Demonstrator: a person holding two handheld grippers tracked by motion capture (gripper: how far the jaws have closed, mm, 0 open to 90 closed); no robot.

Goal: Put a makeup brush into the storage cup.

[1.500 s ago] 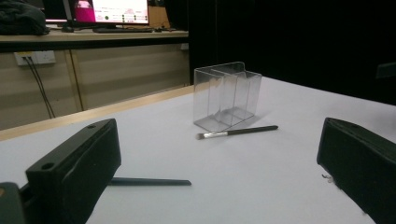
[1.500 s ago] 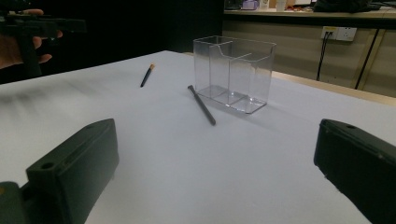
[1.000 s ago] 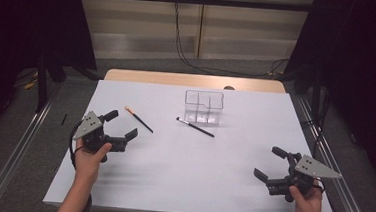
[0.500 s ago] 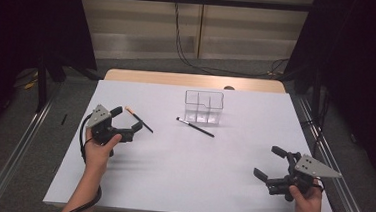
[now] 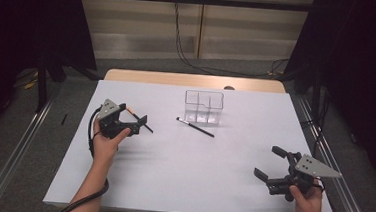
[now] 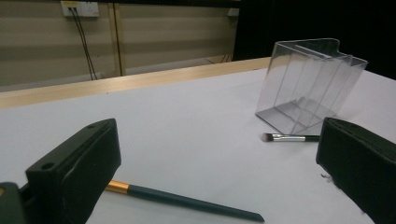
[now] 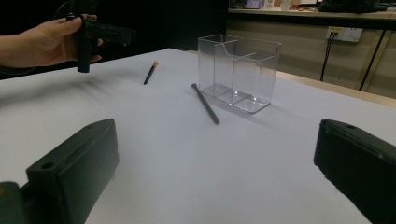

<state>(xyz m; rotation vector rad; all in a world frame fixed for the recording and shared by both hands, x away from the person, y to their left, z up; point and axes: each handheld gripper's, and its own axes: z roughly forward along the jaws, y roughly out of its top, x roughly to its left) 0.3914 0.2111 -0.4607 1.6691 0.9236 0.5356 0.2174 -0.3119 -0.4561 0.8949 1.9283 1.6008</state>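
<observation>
The left gripper (image 5: 135,124) hovers over the white table (image 5: 171,175) with its jaws spread wide, straddling the gold-banded brush (image 5: 139,119) without touching it. In the left gripper view that brush (image 6: 182,199) lies flat on the sheet between the 2 black jaws, its gold band near the left jaw and its dark handle pointing right.

Farther toward the table's middle lies a second brush (image 5: 195,127), thin and dark, just in front of the clear organizer (image 5: 204,107). The organizer stands upright near the far edge, with inner walls dividing it into compartments; the second brush's bristle end (image 6: 268,137) lies close to its base but apart from it. Nothing stands between the left gripper and the gold-banded brush.

The right gripper (image 5: 270,164) is held at the near right corner, well apart from both brushes, its jaws spread and holding nothing.
</observation>
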